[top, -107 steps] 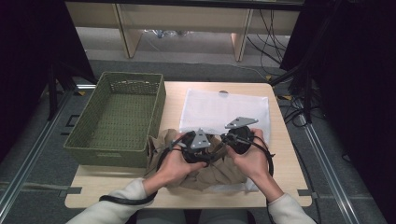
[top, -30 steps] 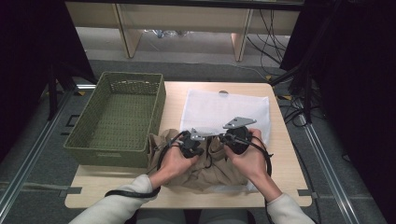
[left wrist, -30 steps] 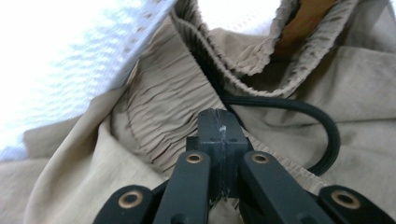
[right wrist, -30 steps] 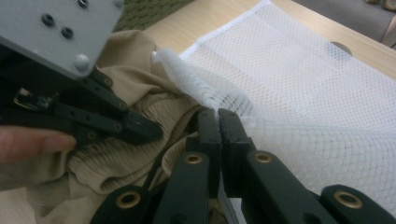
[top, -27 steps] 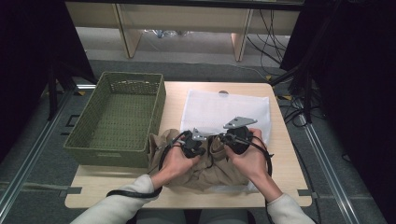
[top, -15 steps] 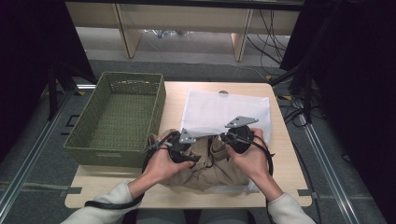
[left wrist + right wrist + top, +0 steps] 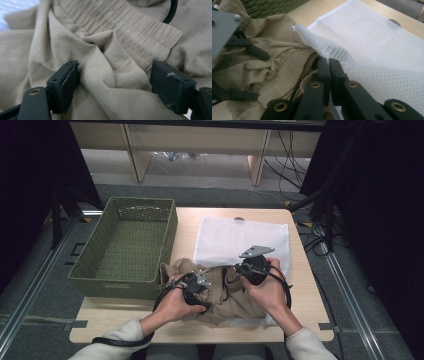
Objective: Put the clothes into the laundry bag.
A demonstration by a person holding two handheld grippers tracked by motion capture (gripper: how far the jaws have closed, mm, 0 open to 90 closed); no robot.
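Note:
A crumpled beige garment (image 7: 225, 302) with an elastic waistband lies at the table's near middle, partly over a flat white mesh bag (image 7: 240, 237). My left gripper (image 7: 196, 284) rests on the garment's left part. Its jaws have just been opening and stand wide in the left gripper view, my left gripper (image 7: 113, 72) straddling a loose fold of the garment (image 7: 107, 50) without pinching it. My right gripper (image 7: 244, 268) sits at the bag's near edge. In the right gripper view my right gripper (image 7: 328, 62) is shut on the lifted hem of the mesh bag (image 7: 372, 37), beside the garment (image 7: 274, 62).
A green woven basket (image 7: 122, 281) stands empty at the table's left, close to the left hand. The wooden table (image 7: 305, 320) shows bare strips at the right and near edges. A black cable (image 7: 172, 12) crosses the fabric. Shelving legs and cables stand beyond the far edge.
My left gripper let go of the garment, opened, and slid left and slightly nearer along the fabric. The right gripper kept its hold on the mesh bag and stayed put.

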